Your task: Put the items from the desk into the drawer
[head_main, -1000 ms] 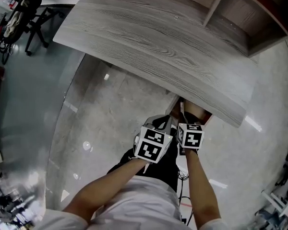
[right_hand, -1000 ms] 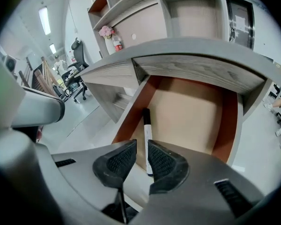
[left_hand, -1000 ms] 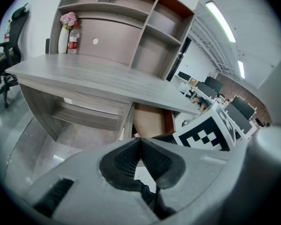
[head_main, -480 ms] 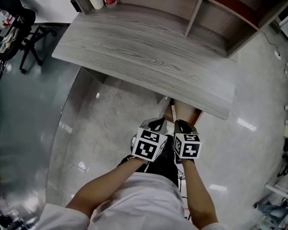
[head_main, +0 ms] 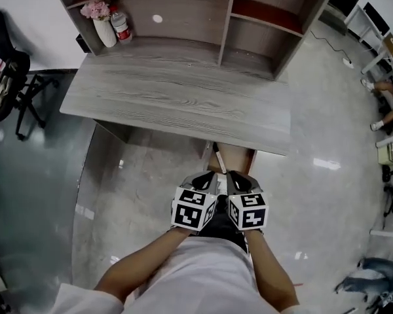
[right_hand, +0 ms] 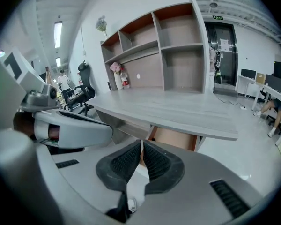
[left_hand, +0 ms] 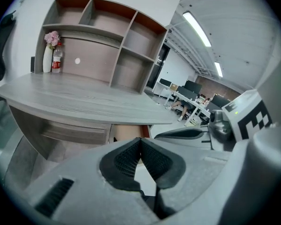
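Holding left gripper (head_main: pixel 204 178) and right gripper (head_main: pixel 238 180) pressed together, empty; we should part one wide before reaching the bottle (head_main: pixel 121 26).

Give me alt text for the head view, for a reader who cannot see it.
Seen from above, a person holds the left gripper and right gripper side by side before a grey wooden desk with a drawer open beneath. A flower vase and bottle stand at its back left.

One desk (head_main: pixel 183 103) is standing here, with one drawer (head_main: pixel 232 157) hanging open under its front edge. One vase (head_main: pixel 105 31) and one bottle (head_main: pixel 122 27) are sitting at its back left corner — two things there.
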`<state>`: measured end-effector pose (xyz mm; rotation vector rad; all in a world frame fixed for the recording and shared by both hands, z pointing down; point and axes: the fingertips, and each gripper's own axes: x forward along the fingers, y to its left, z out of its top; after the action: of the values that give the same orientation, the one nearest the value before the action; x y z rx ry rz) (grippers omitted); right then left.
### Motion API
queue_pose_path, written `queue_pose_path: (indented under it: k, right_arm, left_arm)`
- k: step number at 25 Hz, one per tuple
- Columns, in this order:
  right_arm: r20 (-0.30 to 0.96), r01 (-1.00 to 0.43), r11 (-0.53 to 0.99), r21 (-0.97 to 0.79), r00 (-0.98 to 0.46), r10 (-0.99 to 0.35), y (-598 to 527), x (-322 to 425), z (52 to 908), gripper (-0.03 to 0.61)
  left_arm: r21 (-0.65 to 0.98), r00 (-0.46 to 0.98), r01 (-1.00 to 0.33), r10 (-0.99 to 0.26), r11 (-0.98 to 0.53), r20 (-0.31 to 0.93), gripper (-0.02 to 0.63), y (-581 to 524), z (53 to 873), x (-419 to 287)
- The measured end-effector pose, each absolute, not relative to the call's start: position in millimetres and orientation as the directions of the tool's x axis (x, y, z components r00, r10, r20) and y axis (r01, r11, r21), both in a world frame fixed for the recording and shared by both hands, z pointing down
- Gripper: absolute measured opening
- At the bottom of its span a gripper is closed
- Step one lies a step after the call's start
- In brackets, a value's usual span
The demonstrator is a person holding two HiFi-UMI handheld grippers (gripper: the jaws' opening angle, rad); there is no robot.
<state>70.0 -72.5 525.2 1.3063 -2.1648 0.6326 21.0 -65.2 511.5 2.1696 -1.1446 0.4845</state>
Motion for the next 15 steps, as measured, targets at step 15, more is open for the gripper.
queue_pose_path:
  k: [15]
  right_arm:
    - [0.485,-0.926,0.359,-0.115,-0.368,-0.794,-52,77,447,0.002]
  left_arm:
    - [0.280,0.608,-0.790,-0.634,-0.546,0.478,0.002,-58,458,46]
